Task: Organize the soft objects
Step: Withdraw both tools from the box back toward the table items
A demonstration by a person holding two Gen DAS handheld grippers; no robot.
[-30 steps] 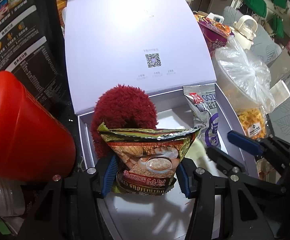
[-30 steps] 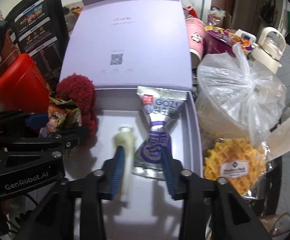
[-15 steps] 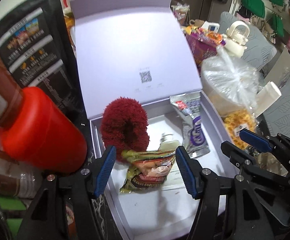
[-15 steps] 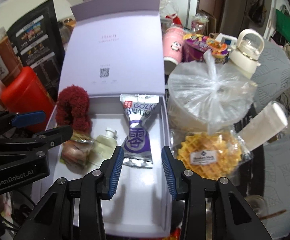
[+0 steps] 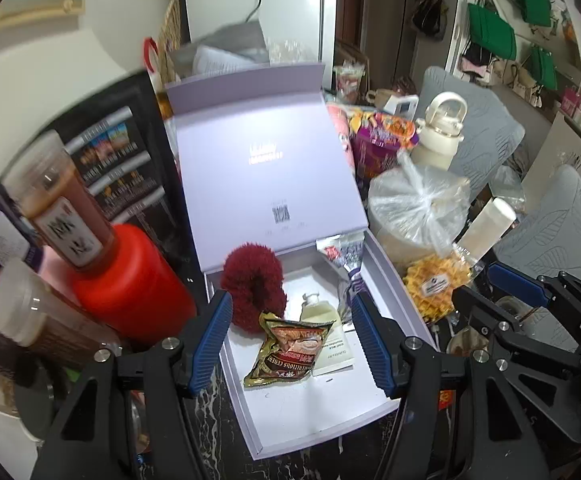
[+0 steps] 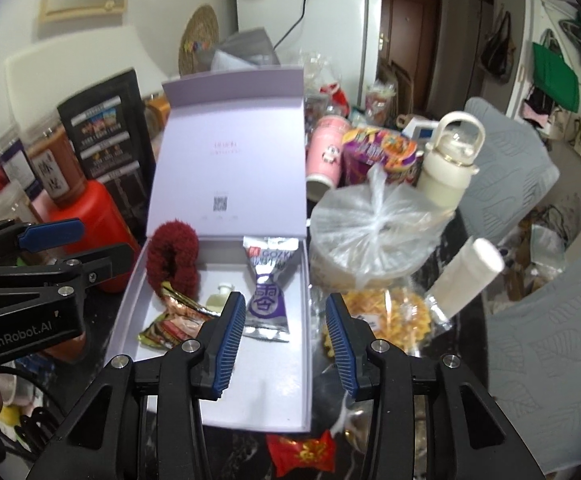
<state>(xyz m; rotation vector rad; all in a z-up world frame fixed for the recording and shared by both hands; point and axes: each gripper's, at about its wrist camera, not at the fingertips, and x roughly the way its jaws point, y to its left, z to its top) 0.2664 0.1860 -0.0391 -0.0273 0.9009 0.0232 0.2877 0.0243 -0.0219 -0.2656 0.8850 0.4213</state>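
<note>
Now the lilac box (image 5: 390,280) sits open, lid up, with 4 things inside: a fuzzy red scrunchie (image 5: 254,286), a gold cereal packet (image 5: 290,350) reading "NUTRITIOUS CEREAL", a small pale bottle (image 5: 317,312), and a silver-purple "GOZK" packet (image 6: 268,288). Above it, the left gripper (image 5: 292,338) and right gripper (image 6: 280,334) both have blue fingers spread, holding nothing. "GenRobot.AI" is printed on the left gripper.

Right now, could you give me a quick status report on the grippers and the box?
Left gripper open, empty. Right gripper open, empty. Cereal packet, purple sachet, red scrunchie in lavender box. Nothing obstructing.
</note>
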